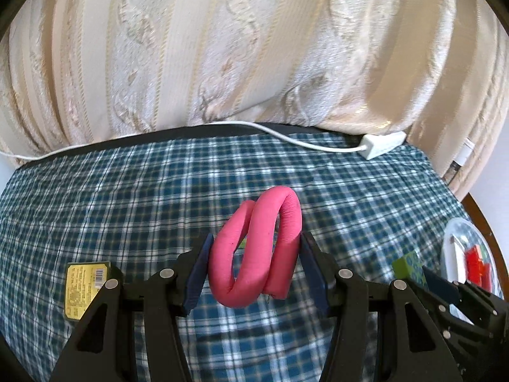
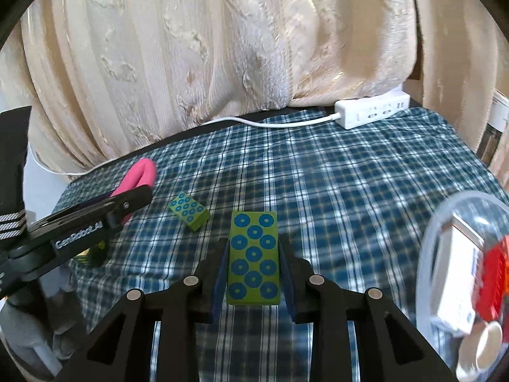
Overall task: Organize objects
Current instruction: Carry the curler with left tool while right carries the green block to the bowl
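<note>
Left gripper (image 1: 254, 267) pinching coiled pink foam tube (image 1: 261, 248), right gripper (image 2: 253, 273) clamped on green rectangular block with blue circles (image 2: 253, 261), both above blue plaid tablecloth (image 2: 350, 197), second matching block (image 2: 188, 210) lying on it.

Both wrist cameras are looking steeply down along their fingers, close above the plaid cloth (image 1: 127, 197), facing the curtain (image 2: 222, 47); both are sharing the power strip (image 1: 383, 144).
</note>
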Tool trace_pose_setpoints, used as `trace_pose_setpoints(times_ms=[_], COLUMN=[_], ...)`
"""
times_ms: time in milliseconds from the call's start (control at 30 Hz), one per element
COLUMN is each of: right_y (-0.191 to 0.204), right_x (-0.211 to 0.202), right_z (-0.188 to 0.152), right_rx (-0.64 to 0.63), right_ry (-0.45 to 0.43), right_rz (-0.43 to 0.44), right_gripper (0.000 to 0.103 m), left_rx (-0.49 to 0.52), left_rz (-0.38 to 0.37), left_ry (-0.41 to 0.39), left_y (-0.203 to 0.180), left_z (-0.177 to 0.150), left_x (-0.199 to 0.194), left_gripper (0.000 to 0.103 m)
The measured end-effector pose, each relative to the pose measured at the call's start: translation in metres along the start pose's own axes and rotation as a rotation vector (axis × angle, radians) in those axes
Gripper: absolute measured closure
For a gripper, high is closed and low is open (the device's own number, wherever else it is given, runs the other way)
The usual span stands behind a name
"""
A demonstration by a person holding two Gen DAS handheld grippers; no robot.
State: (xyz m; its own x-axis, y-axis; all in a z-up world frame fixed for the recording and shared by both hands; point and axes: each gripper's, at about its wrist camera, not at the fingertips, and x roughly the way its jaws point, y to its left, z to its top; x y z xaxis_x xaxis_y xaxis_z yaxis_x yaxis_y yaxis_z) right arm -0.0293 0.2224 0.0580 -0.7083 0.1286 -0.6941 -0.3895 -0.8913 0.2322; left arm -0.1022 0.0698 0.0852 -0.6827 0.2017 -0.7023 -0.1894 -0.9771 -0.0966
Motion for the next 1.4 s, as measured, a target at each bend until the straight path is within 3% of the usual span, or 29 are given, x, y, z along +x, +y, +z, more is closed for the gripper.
trace_pose_setpoints(times_ms=[333,1000,1400], right_y=[-0.032,-0.152,-0.179], right_x=[-0.044,-0.123,-0.12], right_z=[-0.019,-0.05,-0.057], right_rx=[0.073,0.284,0.31], right_ry=[-0.053,-0.17,-0.167], right_rz=[-0.046,-0.269,-0.256], right_gripper=[0.071,0.071,0.071], left_rx=[0.067,0.181,0.197], left_rz=[-0.051,-0.1,-0.12], left_ry=[-0.012,-0.006,0.02], left_y=[-0.03,-0.081,-0.113], left_z=[-0.008,-0.034,-0.043], left_x=[-0.014,-0.031,-0.033], left_gripper=[0.047,0.047,0.047])
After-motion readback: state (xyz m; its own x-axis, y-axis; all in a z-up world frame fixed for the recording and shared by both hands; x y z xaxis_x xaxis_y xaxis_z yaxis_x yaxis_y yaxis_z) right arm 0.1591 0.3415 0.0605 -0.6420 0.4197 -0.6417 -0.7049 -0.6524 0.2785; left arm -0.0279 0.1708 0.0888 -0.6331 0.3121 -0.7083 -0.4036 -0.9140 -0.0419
